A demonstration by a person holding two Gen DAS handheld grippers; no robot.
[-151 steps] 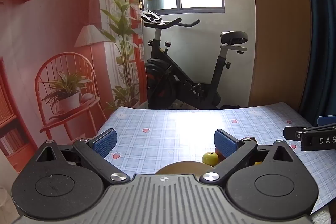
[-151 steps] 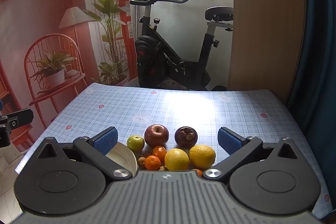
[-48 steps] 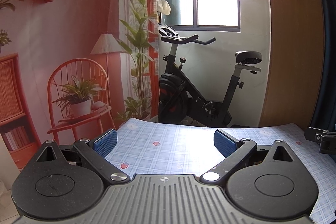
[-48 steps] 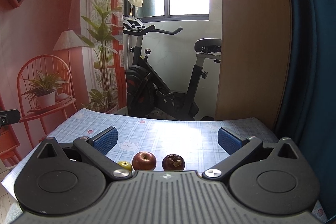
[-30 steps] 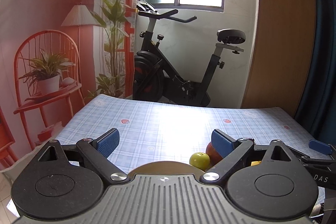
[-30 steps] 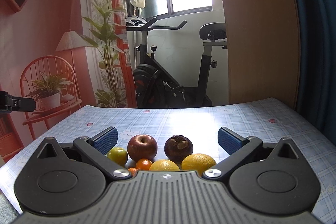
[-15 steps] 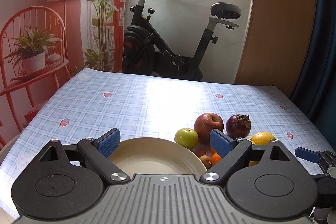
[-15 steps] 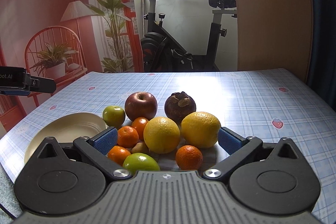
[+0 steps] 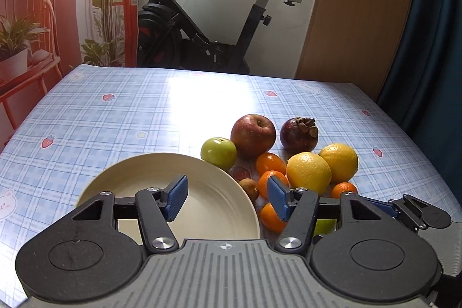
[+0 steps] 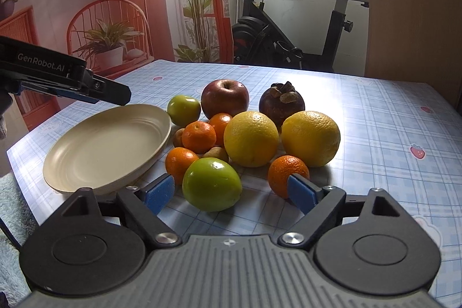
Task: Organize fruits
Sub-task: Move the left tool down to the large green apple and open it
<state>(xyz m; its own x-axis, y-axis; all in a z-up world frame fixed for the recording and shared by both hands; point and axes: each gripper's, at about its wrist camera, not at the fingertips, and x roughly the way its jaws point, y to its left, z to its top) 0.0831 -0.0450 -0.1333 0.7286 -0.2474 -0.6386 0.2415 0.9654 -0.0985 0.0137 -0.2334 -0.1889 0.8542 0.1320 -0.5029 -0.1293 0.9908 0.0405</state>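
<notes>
Crowding the centre of the checked tabletop (image 10: 389,117), piled fruits (image 10: 251,137) lie just right of a cream plate (image 10: 95,146). Right gripper (image 10: 231,194) fingers, just narrowing, flank a green apple (image 10: 212,184) untouched; left gripper (image 9: 226,197) fingers, half-closed, hang empty above the plate.

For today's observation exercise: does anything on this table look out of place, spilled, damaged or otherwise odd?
Nothing is spilled or visibly damaged. The one oddity: the round cream plate holds no fruit, while all the fruit, from the red apple to the large green fruit, sits heaped on the blue checked tablecloth beside it.
</notes>
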